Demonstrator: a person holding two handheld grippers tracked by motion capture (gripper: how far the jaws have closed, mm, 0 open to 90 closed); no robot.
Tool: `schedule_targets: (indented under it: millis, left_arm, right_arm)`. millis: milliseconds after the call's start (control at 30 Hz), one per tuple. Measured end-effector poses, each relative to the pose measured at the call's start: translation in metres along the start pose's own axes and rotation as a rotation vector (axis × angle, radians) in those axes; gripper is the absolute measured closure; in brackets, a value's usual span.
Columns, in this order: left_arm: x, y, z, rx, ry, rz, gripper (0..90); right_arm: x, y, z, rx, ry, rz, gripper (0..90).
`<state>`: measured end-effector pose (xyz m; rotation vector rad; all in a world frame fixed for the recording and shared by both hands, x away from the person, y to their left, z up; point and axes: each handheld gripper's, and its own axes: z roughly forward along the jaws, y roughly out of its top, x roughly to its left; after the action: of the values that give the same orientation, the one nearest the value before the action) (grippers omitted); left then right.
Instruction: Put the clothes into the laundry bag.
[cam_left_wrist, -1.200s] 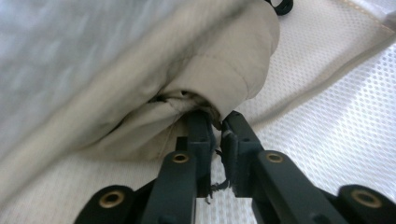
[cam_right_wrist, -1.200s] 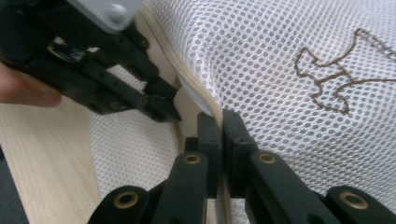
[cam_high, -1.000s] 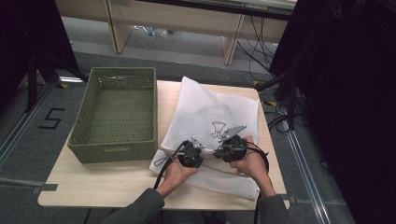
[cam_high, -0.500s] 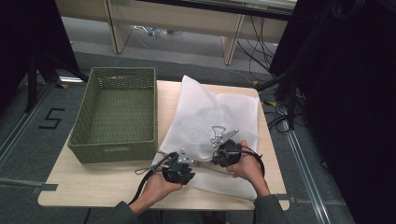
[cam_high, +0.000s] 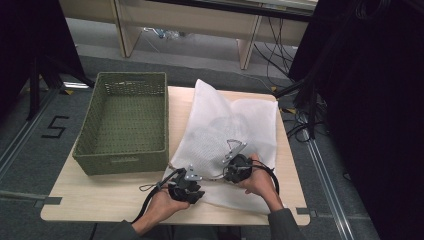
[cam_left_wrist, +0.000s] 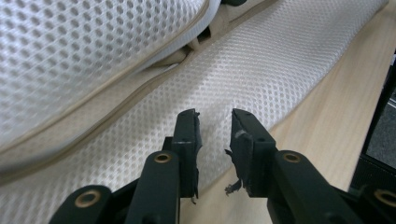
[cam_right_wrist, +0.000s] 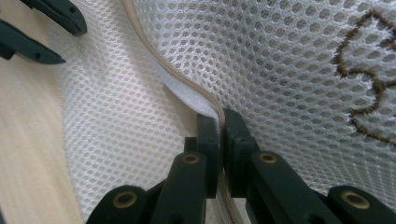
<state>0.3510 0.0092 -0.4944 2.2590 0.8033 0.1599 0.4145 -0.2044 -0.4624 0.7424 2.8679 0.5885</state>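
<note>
One pale wooden surface carries everything, and the white mesh bag serves as the landmark: it lies spread over the surface's right half, its far corner reaching toward the back edge and its near edge close to the person's side. Just left of the bag, touching or nearly touching its left side, stands a green woven basket with nothing visible inside it. Dark stitched line work shows on the bag's upper layer in the right gripper view, though what it depicts cannot be told. At the bag's near edge, toward its right, the right hand holds the right gripper, whose jaws are pressed together on the bag's beige-trimmed edge, the trim running up from between them and the upper mesh layer lifted off the lower one there. At the bag's near left corner, the left hand holds the left gripper low over the single lower layer of mesh; its jaws stand apart with a narrow gap and nothing between them. A frayed bit of thread hangs from the inner face of one jaw. Black cable trails from the left gripper across the surface, left of the bag's near corner.
</note>
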Motion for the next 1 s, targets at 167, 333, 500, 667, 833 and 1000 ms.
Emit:
schedule_targets:
  millis: [167, 333, 500, 667, 833, 1000]
  left_arm:
    - [0.0, -0.003, 0.008, 0.029, -0.027, 0.018, 75.7]
    - [0.0, -0.004, 0.009, 0.036, -0.055, 0.003, 81.2]
    - [-0.01, -0.007, 0.009, 0.033, -0.058, -0.004, 83.2]
    - [-0.022, -0.006, 0.011, 0.037, -0.058, 0.016, 83.2]
    - [-0.029, -0.004, 0.014, 0.033, -0.053, 0.01, 81.2]
    - [-0.029, -0.005, 0.014, 0.023, -0.052, -0.006, 80.7]
  right_arm:
    - [-0.001, 0.001, 0.008, -0.004, -0.019, -0.009, 87.9]
    - [-0.008, 0.003, 0.016, -0.001, -0.033, 0.002, 88.2]
    - [-0.021, 0.005, 0.023, -0.005, -0.081, 0.021, 88.4]
    - [-0.036, 0.004, 0.023, -0.007, -0.116, 0.058, 88.4]
    - [-0.041, 0.001, 0.021, -0.011, -0.119, 0.057, 88.2]
    - [-0.02, 0.0, 0.005, 0.013, -0.141, -0.016, 87.8]
